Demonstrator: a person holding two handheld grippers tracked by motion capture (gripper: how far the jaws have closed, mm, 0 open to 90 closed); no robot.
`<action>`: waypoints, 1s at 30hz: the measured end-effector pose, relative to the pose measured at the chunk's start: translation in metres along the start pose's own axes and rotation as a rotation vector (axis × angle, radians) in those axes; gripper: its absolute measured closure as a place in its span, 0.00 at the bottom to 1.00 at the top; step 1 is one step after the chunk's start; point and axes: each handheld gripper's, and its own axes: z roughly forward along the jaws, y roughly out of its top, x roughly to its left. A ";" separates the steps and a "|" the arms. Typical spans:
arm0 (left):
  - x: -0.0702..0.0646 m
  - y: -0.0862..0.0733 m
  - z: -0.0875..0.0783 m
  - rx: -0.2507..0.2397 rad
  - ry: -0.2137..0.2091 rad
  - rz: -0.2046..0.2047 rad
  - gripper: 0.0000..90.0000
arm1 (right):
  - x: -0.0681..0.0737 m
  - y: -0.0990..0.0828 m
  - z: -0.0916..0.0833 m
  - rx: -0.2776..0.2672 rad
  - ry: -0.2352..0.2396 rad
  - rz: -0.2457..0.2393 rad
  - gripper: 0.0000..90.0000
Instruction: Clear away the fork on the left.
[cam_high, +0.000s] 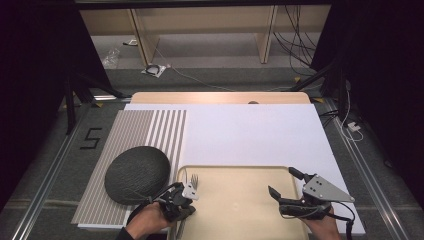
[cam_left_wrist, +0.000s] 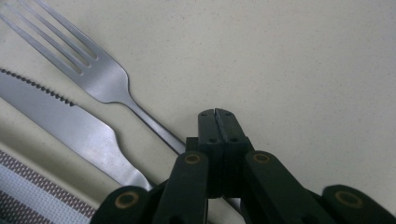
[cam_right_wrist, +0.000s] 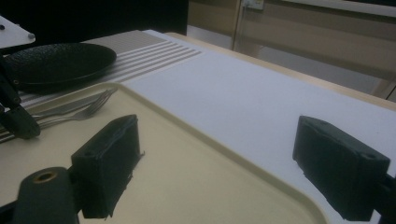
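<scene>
Left gripper view: fingers (cam_left_wrist: 217, 122) pressed together, empty, beside fork (cam_left_wrist: 107, 77) and knife (cam_left_wrist: 70, 122) at left. Right gripper (cam_high: 283, 185) wide open, empty. Probably cutlery pickup; needs reopening over fork handle.

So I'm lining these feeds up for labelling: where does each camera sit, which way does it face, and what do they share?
High view: above the person's side, looking forward and down on the tray; both hands show.
Left gripper view: on the left gripper, looking down at the fork and knife; jaws together.
Right gripper view: on the right gripper, low, looking across the tray to the dark plate; jaws apart.
Shared: tray, fork, knife.
</scene>
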 end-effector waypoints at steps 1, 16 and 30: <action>0.000 0.000 0.000 0.002 0.000 0.000 0.99 | 0.000 0.000 0.000 0.000 0.000 0.000 0.18; -0.002 0.003 -0.009 -0.066 0.010 0.009 0.78 | 0.000 0.000 0.001 0.000 0.002 -0.001 0.18; -0.004 0.008 -0.015 -0.139 0.016 -0.028 0.40 | 0.000 0.000 0.000 0.004 0.003 -0.004 0.18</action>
